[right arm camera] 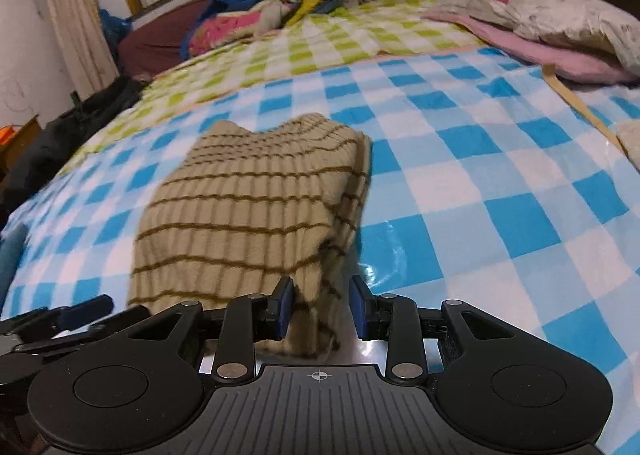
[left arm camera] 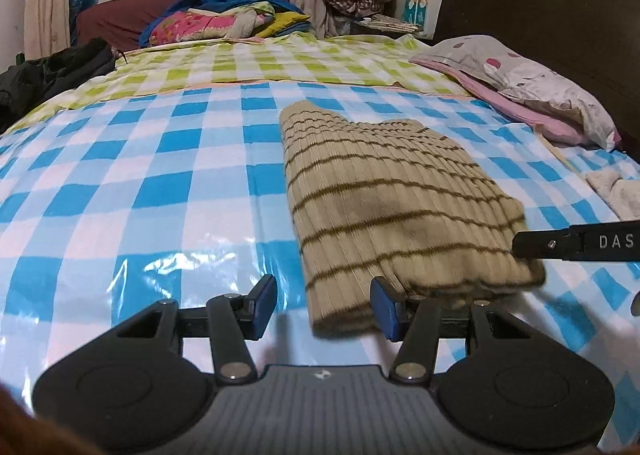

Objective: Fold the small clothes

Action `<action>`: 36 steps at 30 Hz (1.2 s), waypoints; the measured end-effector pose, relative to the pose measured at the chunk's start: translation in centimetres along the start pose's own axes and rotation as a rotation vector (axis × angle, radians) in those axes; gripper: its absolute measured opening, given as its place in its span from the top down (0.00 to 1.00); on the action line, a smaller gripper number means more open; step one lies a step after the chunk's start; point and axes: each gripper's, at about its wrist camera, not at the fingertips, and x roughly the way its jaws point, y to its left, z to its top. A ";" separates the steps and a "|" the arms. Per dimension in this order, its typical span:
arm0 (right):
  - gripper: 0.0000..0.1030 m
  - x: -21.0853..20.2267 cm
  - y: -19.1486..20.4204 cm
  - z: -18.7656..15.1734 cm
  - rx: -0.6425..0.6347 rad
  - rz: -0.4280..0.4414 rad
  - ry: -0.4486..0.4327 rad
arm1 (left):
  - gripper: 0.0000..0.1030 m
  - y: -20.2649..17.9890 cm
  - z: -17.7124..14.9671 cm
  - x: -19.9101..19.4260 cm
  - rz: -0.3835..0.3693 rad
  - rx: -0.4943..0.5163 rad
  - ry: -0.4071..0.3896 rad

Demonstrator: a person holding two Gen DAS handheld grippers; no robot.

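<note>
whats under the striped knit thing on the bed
The folded striped knit garment lies on the blue-and-white checked cover, which shows all around it. Whatever is directly beneath or inside its folds is covered.

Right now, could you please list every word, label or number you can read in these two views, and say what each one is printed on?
"DAS": white letters on the black finger of the right gripper, cut off at the picture's edge, so the word may run on.
Colourful carton beside the headboard: its print is too small and blurred to read.
Nothing else carries readable text.
</note>
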 end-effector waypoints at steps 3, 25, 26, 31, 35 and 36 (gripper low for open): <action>0.70 -1.4 1.2 -0.9 -0.039 0.015 -0.001 | 0.44 -0.4 -0.7 -0.8 0.002 -0.006 0.003; 0.65 -5.3 3.9 -6.5 -0.079 0.025 0.029 | 0.40 -2.3 -3.7 -4.6 0.018 0.029 0.003; 0.64 -5.4 4.0 -6.6 -0.079 0.023 0.029 | 0.40 -2.3 -3.8 -4.7 0.017 0.031 0.003; 0.64 -5.5 4.0 -7.0 -0.079 0.023 0.034 | 0.40 -2.4 -3.9 -4.8 0.011 0.031 0.004; 0.64 -5.5 4.0 -7.1 -0.077 0.025 0.038 | 0.40 -2.5 -4.0 -4.7 0.007 0.032 0.007; 0.64 -5.4 4.0 -7.2 -0.077 0.025 0.039 | 0.40 -2.6 -4.0 -4.7 0.006 0.032 0.007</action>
